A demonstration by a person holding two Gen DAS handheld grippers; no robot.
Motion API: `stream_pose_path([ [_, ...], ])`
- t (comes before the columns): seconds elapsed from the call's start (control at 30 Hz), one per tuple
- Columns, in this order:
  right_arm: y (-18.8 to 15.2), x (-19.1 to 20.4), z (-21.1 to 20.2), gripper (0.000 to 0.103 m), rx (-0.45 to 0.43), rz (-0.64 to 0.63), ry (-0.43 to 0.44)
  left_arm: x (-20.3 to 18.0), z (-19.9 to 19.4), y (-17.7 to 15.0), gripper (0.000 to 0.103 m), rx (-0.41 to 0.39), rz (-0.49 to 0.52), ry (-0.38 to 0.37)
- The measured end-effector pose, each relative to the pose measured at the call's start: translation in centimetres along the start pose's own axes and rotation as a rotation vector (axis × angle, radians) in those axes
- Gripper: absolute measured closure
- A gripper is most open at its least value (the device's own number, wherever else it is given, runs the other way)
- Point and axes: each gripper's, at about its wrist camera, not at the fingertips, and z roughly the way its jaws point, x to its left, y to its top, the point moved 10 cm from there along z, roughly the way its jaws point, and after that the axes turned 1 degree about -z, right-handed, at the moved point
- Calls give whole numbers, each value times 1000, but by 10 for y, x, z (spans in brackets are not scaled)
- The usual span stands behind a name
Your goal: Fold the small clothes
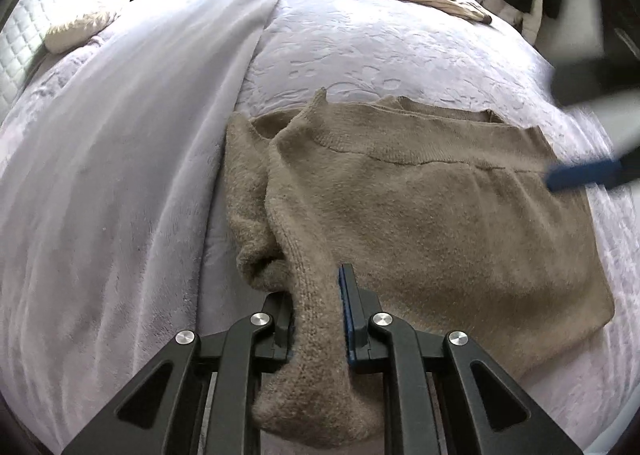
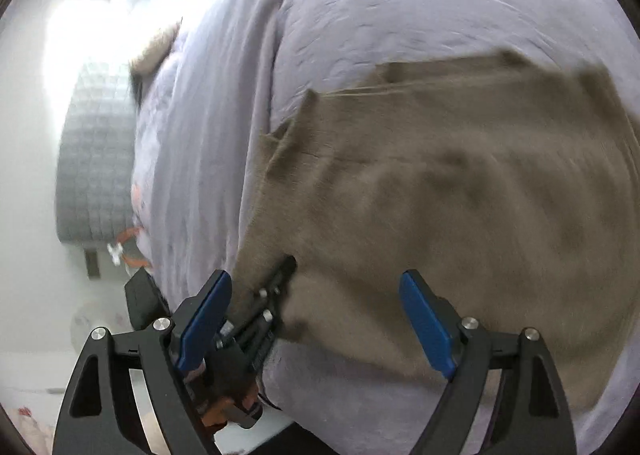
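My left hand-held gripper [image 1: 316, 319] is clenched on the sweater's [image 1: 420, 215] left sleeve, lifting it; the sweater lies flat on the bed [image 1: 360, 47] ahead. My right hand-held gripper [image 2: 316, 319] hangs released above the sweater's near edge, touching nothing.

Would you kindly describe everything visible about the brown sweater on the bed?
The brown sweater is a fuzzy tan knit with a ribbed band across its far edge. It lies mostly flat on the pale lilac bedspread, its body already folded over. Its left part is bunched, and a ribbed strip runs forward from there, pinched in the left gripper. The right gripper hangs open above it, holding nothing.
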Motion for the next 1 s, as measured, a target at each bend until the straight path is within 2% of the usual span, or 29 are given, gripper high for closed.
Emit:
stream_pose_path([
  [0.2, 25, 38, 49, 14, 172, -147, -77, -11, -2, -6, 84, -26, 91, 22],
  [0.33, 22, 60, 81, 9, 304, -199, -87, -33, -9, -11, 84, -88, 295, 69],
  [0.43, 17, 70, 103, 1, 404, -240, -110, -47, -13, -14, 84, -119, 382, 76],
  [0.63, 20, 64, 142, 1, 532, -360, -263, -50, -13, -15, 84, -131, 415, 84],
  [0.7, 20, 59, 153, 1, 550, -397, -317, -51, -12, -16, 84, -140, 423, 88],
  [0.77, 23, 51, 162, 3, 553, -376, -343, -54, -9, -12, 84, -148, 434, 91],
  [0.8, 23, 47, 164, 6, 553, -356, -342, -56, -10, -12, 84, -150, 437, 90],
  [0.83, 23, 42, 166, 29, 545, -334, -338, -56, -11, -12, 84, -149, 435, 90],
  [0.87, 24, 34, 164, 72, 536, -331, -369, -55, -12, -12, 84, -144, 424, 91],
  [0.9, 26, 27, 160, 88, 524, -337, -395, -55, -14, -10, 84, -142, 407, 82],
  [0.93, 27, 23, 155, 89, 503, -331, -383, -55, -16, -9, 84, -144, 399, 76],
  [1.0, 29, 20, 138, 89, 447, -282, -295, -62, -26, -2, 85, -157, 391, 56],
])
